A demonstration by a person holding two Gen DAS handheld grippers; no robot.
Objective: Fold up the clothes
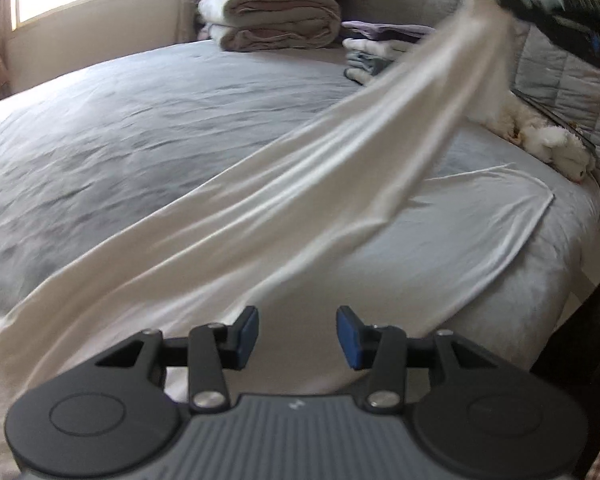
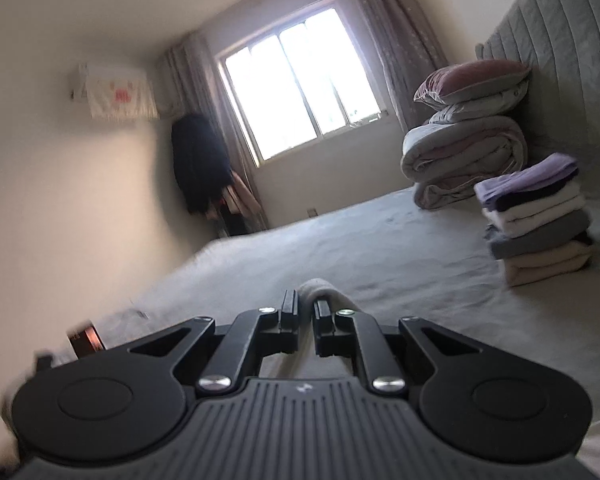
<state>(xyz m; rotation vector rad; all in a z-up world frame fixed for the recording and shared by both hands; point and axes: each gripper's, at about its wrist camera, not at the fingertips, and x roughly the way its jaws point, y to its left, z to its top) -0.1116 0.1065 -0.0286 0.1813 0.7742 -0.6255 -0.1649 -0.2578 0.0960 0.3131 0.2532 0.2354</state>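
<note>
Fold is mid-way here: right gripper [image 2: 307,307] is clamped on a bunched edge of the white garment [image 1: 284,200] and holds it up high at the far right, so the cloth stretches in a long slope down across the grey bed [image 1: 120,120] to the near left. Left gripper [image 1: 297,332] hovers over the near end with jaws parted and nothing between the pads [image 1: 248,330]. Finished stack of folded clothes [image 2: 536,220] sits far off by the headboard [image 2: 572,40]. Next move, I'd guess: left pinches the near hem, then both lay it flat and even, watch for bunching
</note>
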